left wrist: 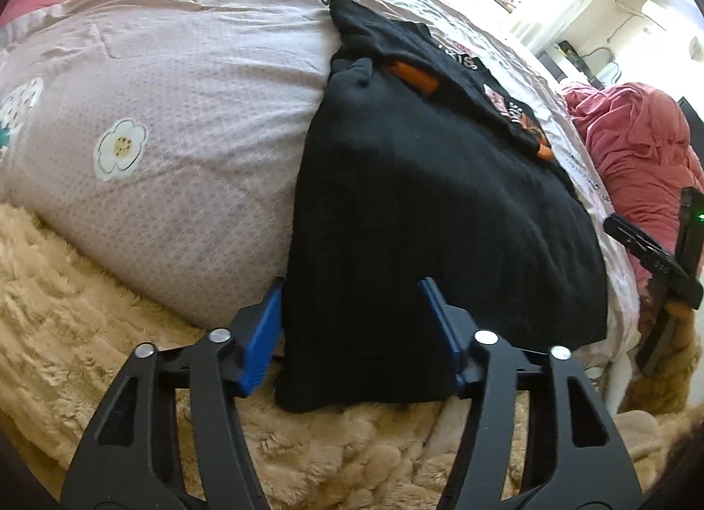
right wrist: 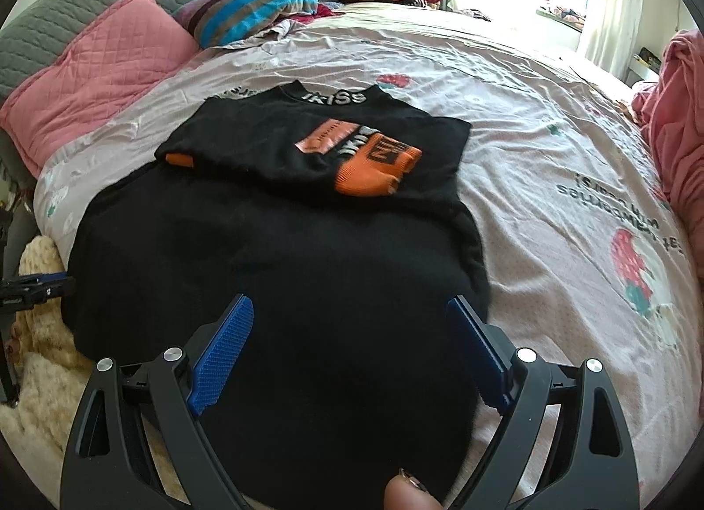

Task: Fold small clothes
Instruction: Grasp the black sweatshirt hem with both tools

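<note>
Right now the black sweater (right wrist: 273, 255) lies flat on the bed (right wrist: 550, 122), sleeves with orange cuffs (right wrist: 374, 171) folded in, its hem hanging over the bed's near edge. The left gripper (left wrist: 352, 329) has its blue fingers (left wrist: 259, 343) on each side of the hem corner, but they are not pinching it. The right gripper (right wrist: 352, 351) is wide open above the hem and holds nothing. If only one side grabs, the fold could go crooked. A pull could slide the sweater off onto the fluffy blanket (left wrist: 66, 290).
</note>
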`<state>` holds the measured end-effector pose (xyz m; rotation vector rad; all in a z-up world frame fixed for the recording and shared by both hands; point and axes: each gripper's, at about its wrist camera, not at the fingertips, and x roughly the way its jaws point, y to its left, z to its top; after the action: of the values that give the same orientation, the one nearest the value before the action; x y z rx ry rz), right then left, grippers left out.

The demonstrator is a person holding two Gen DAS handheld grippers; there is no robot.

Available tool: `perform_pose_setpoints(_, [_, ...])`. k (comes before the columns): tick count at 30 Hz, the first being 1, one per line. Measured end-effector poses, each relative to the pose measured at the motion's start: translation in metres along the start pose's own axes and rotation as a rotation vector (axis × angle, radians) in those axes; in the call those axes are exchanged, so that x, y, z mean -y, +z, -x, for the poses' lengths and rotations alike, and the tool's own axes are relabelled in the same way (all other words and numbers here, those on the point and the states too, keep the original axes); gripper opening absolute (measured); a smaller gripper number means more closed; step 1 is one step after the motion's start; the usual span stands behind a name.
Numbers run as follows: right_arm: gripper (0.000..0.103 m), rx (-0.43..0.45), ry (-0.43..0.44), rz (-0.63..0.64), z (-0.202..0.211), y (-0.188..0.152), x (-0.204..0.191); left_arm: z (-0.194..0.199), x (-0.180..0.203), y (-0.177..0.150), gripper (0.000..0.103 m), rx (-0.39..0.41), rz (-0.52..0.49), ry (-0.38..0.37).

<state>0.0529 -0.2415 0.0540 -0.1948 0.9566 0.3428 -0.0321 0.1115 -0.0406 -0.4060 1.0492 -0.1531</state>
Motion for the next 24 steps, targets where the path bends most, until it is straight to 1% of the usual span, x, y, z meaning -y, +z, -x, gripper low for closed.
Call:
perform_pose_setpoints(2, [0.088,-0.015,-0.005,-0.012,0.005,-0.007,0.006,0.0,0.002,-0.003,0.044,-0.001,-0.011,-0.005])
perform_pose_setpoints(5, [0.088,-0.062,0.023,-0.017,0.01,-0.018,0.013,0.0,0.004,-0.007,0.043,-0.004,-0.031,-0.013])
perform_pose_setpoints(7, [0.088,-0.088,0.031,0.003,0.016,-0.027,0.017,0.0,0.002,-0.008,0.036,-0.004,-0.026,-0.023])
perform_pose_setpoints(8, [0.088,-0.102,0.035,0.006,0.018,-0.03,0.019,0.001,0.0,-0.009,0.034,-0.002,-0.024,-0.022])
perform_pose_setpoints(9, [0.088,-0.124,0.043,-0.002,0.02,-0.035,0.023,0.001,-0.002,-0.01,0.03,-0.002,-0.019,-0.024])
perform_pose_setpoints(13, [0.088,-0.186,0.097,-0.046,0.021,-0.051,0.033,0.003,-0.009,-0.015,0.022,0.002,0.003,-0.033])
perform_pose_setpoints(16, [0.078,-0.239,0.146,-0.043,0.02,-0.061,0.034,0.002,-0.017,-0.018,0.022,-0.014,0.033,-0.055])
perform_pose_setpoints(17, [0.072,-0.25,0.155,-0.038,0.021,-0.064,0.034,0.002,-0.018,-0.019,0.022,-0.019,0.034,-0.053])
perform_pose_setpoints(18, [0.07,-0.261,0.159,-0.038,0.022,-0.067,0.035,0.001,-0.019,-0.019,0.022,-0.026,0.032,-0.049])
perform_pose_setpoints(19, [0.069,-0.274,0.157,-0.043,0.021,-0.07,0.036,0.0,-0.018,-0.019,0.022,-0.03,0.03,-0.047])
perform_pose_setpoints(21, [0.064,-0.301,0.151,-0.055,0.018,-0.077,0.038,-0.001,-0.016,-0.018,0.022,-0.034,0.022,-0.042])
perform_pose_setpoints(23, [0.063,-0.337,0.146,-0.071,0.011,-0.085,0.041,-0.002,-0.015,-0.018,0.022,-0.037,0.022,-0.041])
perform_pose_setpoints(24, [0.062,-0.341,0.15,-0.074,0.009,-0.089,0.042,-0.002,-0.015,-0.018,0.022,-0.037,0.022,-0.039])
